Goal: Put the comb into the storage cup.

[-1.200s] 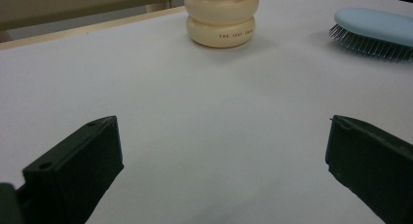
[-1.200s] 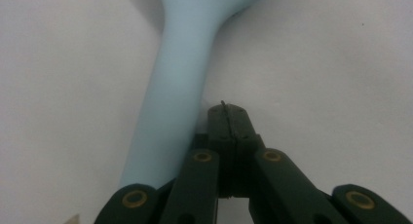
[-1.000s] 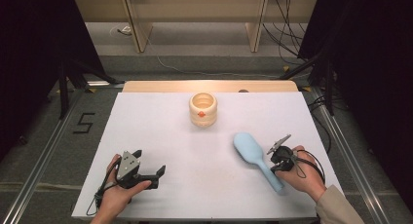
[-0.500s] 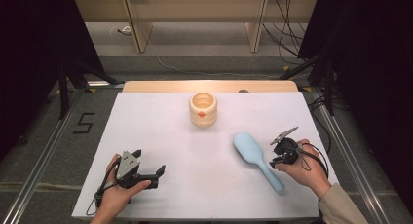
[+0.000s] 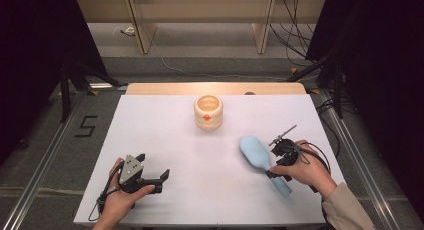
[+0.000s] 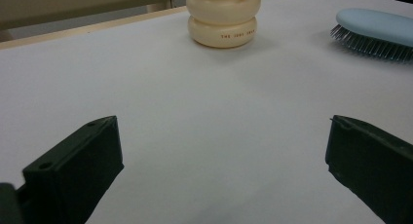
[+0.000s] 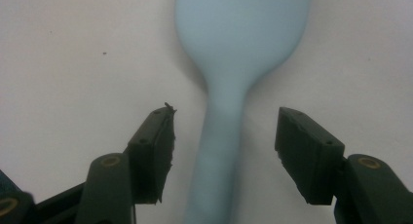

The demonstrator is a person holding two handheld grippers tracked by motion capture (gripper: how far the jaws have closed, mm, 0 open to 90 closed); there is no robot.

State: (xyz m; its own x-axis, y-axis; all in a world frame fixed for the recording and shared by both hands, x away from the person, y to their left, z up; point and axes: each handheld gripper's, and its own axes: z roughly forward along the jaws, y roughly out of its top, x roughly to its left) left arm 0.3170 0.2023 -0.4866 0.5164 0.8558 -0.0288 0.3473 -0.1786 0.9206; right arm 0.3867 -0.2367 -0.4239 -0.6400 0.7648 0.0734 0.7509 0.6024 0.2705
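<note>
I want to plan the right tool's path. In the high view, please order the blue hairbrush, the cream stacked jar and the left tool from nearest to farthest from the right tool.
1. The blue hairbrush: its handle lies directly under the right tool.
2. The cream stacked jar: farther back, at the table's middle.
3. The left tool: across the table, at the front left.

The left gripper (image 5: 159, 176) was held low in the left hand (image 5: 120, 197), jaws spread wide. The right gripper (image 7: 221, 146) (gripped by the right hand (image 5: 305, 167)) was pointed downward, its jaws having just been opening, pads touching nothing.
</note>
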